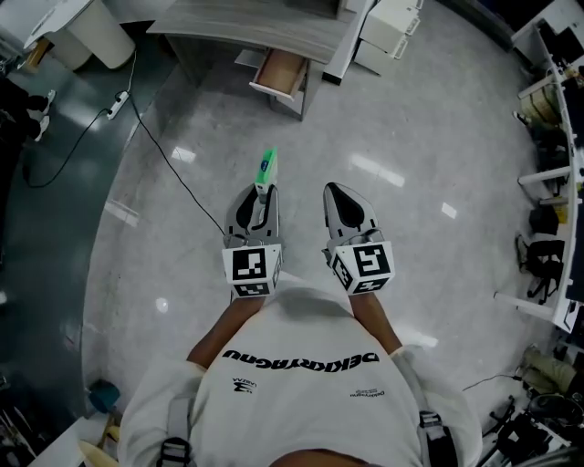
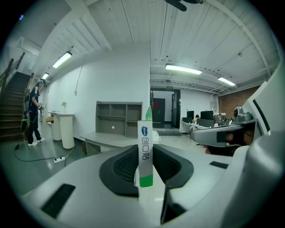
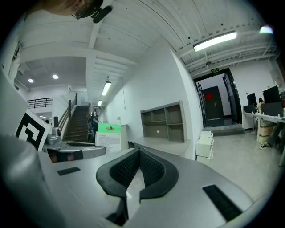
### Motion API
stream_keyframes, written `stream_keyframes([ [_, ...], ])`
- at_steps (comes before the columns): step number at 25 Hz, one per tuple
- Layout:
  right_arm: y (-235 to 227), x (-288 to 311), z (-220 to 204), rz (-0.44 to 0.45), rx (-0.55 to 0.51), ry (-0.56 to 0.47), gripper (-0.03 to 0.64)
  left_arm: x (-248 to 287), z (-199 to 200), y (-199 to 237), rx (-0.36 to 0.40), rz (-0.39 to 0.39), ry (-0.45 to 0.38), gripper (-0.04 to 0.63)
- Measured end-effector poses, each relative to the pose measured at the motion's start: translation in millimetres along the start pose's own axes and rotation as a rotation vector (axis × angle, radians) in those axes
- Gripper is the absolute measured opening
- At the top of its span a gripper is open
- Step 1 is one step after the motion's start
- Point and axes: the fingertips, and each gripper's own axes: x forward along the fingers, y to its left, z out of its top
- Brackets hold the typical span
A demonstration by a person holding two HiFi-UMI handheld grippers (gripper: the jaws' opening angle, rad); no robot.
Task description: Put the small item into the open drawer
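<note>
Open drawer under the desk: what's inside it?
The drawer shows only a bare wooden bottom; anything further back is covered by the desk.

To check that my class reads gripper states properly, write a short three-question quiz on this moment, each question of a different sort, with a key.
1. Is the drawer open or shut?
2. True or false: the right gripper holds nothing.
3. The green-and-white box is: A) in the drawer; B) clamped in the left gripper; C) clamped in the right gripper.
Key: 1 open; 2 true; 3 B.
</note>
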Motion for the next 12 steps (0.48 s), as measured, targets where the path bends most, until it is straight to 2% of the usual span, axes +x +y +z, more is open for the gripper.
stream_keyframes([
  [3, -22, 40, 19, -0.027, 0.007, -0.003, 0.029, 48, 19, 16, 0.013, -0.024, -0.002, 0.103],
  [12, -49, 177, 64, -0.063, 0.015, -0.010, 0.029, 165, 58, 90, 0.036, -0.094, 0.009, 0.103],
])
